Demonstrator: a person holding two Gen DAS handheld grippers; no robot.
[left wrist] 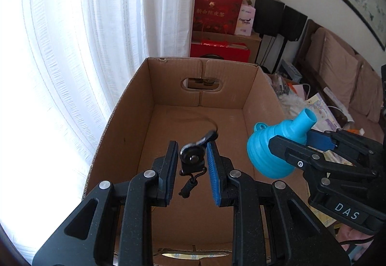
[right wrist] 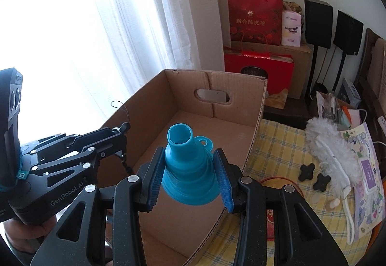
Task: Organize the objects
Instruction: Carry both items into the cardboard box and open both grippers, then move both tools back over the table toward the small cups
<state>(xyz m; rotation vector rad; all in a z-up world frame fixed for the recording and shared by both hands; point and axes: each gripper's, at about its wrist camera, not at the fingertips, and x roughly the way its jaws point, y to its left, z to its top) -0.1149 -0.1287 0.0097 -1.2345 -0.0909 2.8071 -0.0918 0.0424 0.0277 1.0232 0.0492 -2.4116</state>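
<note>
An open cardboard box [left wrist: 135,106] stands in front of me; it also shows in the right wrist view [right wrist: 255,135]. My left gripper [left wrist: 191,164] is shut on a small black clip with a cord [left wrist: 191,157] and holds it above the box floor. It also shows in the right wrist view [right wrist: 120,135]. My right gripper [right wrist: 189,175] is shut on a blue collapsible funnel [right wrist: 187,169], spout up, above the box's right side. The funnel [left wrist: 275,145] and right gripper [left wrist: 299,143] also show in the left wrist view.
A yellow checked cloth [right wrist: 277,145] lies right of the box with a white duster [right wrist: 328,150], two black knobs [right wrist: 313,175] and a printed sheet [right wrist: 369,169]. Red gift bags [right wrist: 255,22] and black speakers [right wrist: 318,22] stand behind. White curtains [left wrist: 72,48] hang on the left.
</note>
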